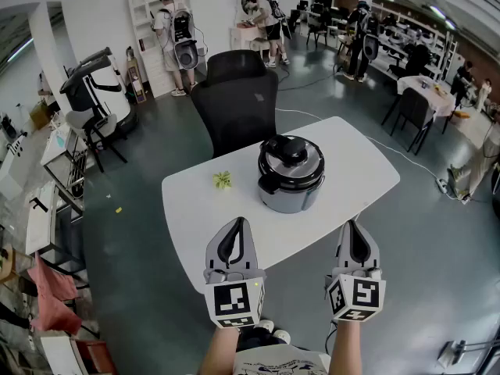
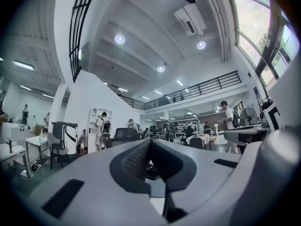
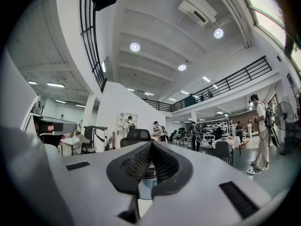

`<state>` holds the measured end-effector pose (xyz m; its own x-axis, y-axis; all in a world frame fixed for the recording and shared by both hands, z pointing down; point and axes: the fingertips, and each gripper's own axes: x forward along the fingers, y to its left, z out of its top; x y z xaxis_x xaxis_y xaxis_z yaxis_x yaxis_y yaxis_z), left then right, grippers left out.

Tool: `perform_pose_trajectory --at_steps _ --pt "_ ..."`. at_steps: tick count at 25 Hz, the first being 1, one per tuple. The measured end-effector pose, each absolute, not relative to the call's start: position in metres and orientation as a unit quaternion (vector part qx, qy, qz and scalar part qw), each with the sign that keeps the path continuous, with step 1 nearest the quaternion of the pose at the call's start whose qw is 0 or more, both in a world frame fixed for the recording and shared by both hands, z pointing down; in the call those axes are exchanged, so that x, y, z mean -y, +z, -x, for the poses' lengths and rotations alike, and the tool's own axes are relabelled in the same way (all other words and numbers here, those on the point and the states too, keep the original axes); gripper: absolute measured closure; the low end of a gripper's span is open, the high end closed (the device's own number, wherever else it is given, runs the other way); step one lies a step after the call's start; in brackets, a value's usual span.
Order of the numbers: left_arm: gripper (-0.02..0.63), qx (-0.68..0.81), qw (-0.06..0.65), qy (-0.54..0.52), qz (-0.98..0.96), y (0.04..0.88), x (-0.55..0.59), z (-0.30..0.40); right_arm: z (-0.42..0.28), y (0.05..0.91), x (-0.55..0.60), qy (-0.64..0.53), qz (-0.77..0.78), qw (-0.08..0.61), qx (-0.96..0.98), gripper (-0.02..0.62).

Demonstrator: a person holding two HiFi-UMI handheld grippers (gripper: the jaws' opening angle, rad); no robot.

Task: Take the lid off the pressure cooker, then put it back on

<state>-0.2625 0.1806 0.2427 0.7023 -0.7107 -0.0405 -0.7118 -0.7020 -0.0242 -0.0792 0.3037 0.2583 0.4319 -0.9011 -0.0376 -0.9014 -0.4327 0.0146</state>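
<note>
Before the white tabletop (image 1: 195, 203), the left tool (image 1: 237, 225) and right tool (image 1: 353, 226) are held level, closed and empty, presumably readied for the lidded silver-and-black pressure cooker (image 1: 291, 180).

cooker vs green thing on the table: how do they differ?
The cooker is big, grey and black, lid on; the green thing is tiny and low. The cooker stands near the table's middle; the green thing lies apart, to its left. Both rest on the white top.
</note>
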Motion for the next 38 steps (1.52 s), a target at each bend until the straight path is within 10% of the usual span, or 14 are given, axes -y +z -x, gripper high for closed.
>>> perform_pose_trajectory --at_steps 20,27,38 --pt "0.591 -0.392 -0.022 0.027 0.919 0.261 -0.143 0.252 0.069 0.271 -0.271 0.015 0.839 0.008 -0.544 0.529" --pt "0.436 -0.376 -0.035 0.032 0.925 0.266 -0.125 0.246 0.071 0.276 -0.255 0.012 0.840 0.010 -0.542 0.453" --pt "0.414 -0.352 -0.042 0.020 0.935 0.280 -0.100 0.230 0.061 0.287 -0.235 0.005 0.847 0.002 -0.531 0.411"
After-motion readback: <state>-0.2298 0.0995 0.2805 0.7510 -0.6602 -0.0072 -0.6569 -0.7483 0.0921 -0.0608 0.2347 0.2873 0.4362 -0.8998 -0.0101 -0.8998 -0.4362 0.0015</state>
